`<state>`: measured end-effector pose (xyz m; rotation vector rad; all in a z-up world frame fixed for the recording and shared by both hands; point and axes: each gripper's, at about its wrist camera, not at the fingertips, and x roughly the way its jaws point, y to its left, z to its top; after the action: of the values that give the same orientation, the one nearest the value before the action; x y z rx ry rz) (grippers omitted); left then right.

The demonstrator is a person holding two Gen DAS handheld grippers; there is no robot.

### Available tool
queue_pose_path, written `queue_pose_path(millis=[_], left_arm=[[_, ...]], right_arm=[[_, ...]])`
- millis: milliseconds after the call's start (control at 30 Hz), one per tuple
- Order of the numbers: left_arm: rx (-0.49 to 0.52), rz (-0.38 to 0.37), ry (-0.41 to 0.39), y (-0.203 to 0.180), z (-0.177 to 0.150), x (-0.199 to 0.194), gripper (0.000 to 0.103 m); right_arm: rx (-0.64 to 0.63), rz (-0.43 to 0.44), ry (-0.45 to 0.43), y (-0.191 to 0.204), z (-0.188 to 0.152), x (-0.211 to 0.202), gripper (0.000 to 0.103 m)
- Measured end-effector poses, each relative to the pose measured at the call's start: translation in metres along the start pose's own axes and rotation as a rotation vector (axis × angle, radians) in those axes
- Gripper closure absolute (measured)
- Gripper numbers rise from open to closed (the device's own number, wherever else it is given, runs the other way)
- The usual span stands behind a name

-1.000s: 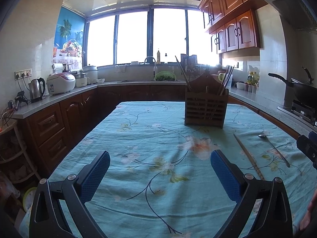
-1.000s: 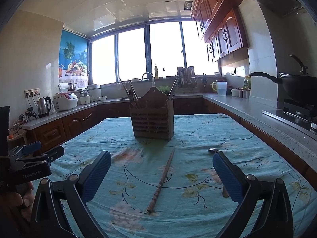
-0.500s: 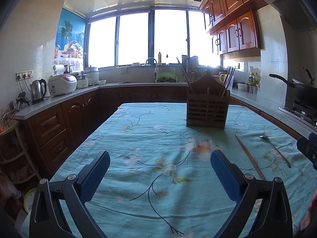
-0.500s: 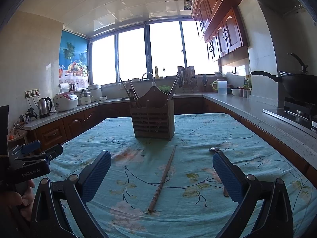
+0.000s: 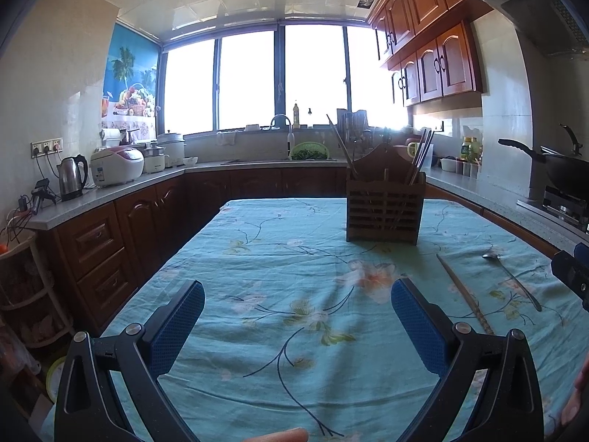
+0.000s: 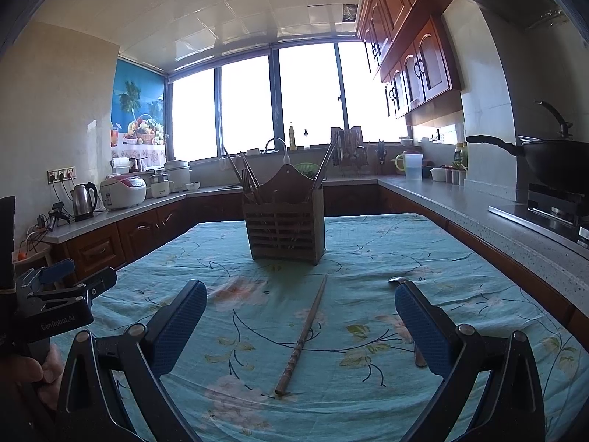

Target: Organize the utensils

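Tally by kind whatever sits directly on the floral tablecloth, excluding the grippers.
Slatted brown wooden utensil holder: 1
Long wooden chopstick lying loose: 1
Silver metal spoon lying loose: 1
Total: 3

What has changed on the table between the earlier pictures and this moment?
Almost nothing: both views shift only slightly. The left gripper and right gripper stay open and empty. The chopstick, spoon and wooden holder lie where they were.

Blown-out windows (image 5: pixel 279 77) backlight sharp, edge-warped fisheye views.
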<state>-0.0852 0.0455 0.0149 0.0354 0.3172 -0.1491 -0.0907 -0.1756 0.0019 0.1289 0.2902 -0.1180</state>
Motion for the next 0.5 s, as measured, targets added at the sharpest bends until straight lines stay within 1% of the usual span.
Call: queue_pose_path(millis=[500], left_arm=[[0.026, 0.017, -0.014, -0.0065, -0.0003, -0.0019, 0.001]], right_arm=[[0.002, 0.004, -0.006, 0.0018, 0.0001, -0.0029, 0.0]])
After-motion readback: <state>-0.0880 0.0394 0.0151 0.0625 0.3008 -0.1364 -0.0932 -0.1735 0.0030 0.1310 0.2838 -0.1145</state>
